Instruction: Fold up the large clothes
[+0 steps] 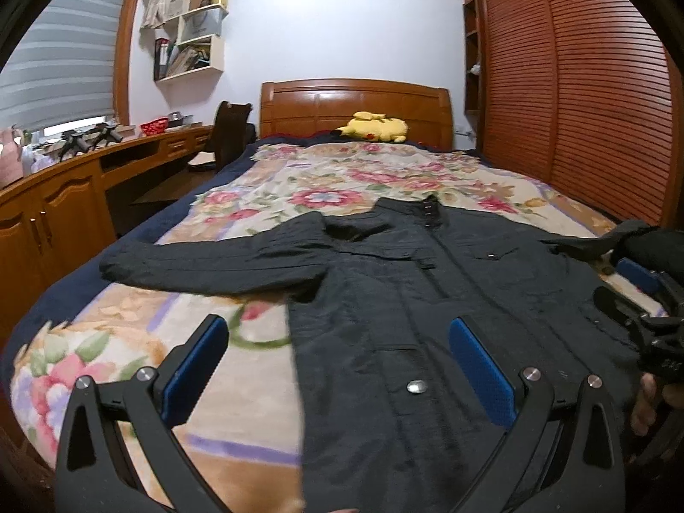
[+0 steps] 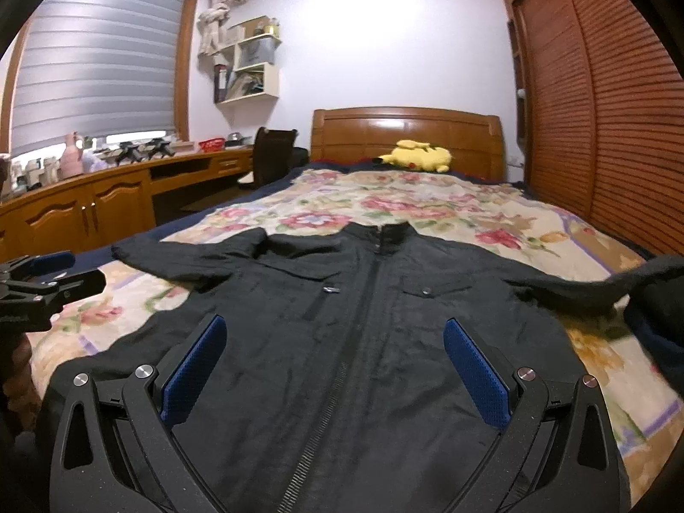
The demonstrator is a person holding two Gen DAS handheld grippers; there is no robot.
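Observation:
A large black jacket (image 1: 427, 290) lies face up and zipped on the floral bedspread, collar toward the headboard, both sleeves spread out sideways. It also fills the right wrist view (image 2: 350, 320). My left gripper (image 1: 337, 333) is open and empty, hovering above the jacket's lower left hem. My right gripper (image 2: 335, 333) is open and empty above the jacket's lower middle, over the zipper. The right gripper also shows at the right edge of the left wrist view (image 1: 632, 290), and the left gripper at the left edge of the right wrist view (image 2: 60, 273).
The floral bedspread (image 1: 342, 179) covers a bed with a wooden headboard (image 1: 355, 107). A yellow plush toy (image 1: 376, 128) lies by the headboard. A wooden desk (image 1: 64, 188) and chair (image 1: 226, 137) stand left, a louvered wardrobe (image 1: 577, 85) right.

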